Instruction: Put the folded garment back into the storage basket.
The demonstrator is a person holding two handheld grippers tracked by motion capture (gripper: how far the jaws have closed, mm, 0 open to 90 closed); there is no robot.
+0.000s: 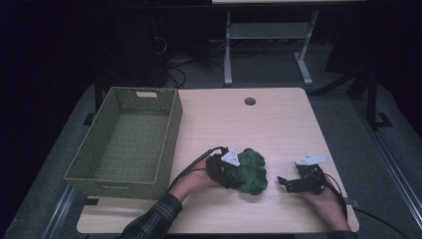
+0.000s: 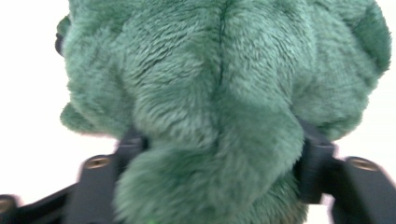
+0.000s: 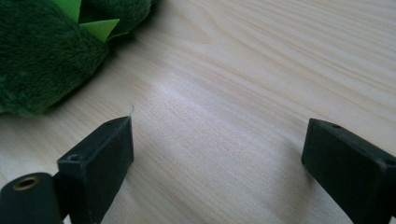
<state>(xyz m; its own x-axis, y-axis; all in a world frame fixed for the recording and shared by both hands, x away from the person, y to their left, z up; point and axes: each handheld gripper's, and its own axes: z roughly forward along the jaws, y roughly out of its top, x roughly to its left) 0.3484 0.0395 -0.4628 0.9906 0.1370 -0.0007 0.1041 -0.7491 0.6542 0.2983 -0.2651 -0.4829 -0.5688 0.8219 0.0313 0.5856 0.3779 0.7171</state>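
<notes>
Forearm in a plaid sleeve (image 1: 152, 219), nearest, at the bench's near edge. Bench (image 1: 278, 124): pale wood. Green woven basket (image 1: 124, 142): on the bench's left part. Green plush toy (image 1: 251, 172): near-centre of the bench, pinched between the left tool's (image 1: 234, 172) jaws. Right tool (image 1: 283, 182): jaws spread, nothing between them, beside the toy.

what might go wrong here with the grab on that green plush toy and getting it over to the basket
1. The left tool pinches only soft fur on the green plush toy; the toy bulges past both jaws, so it may slip or sag out when lifted.
2. The green woven basket has tall walls; a drooping toy could catch on the near rim.
3. The right tool rests open close beside the toy and could get bumped.
</notes>
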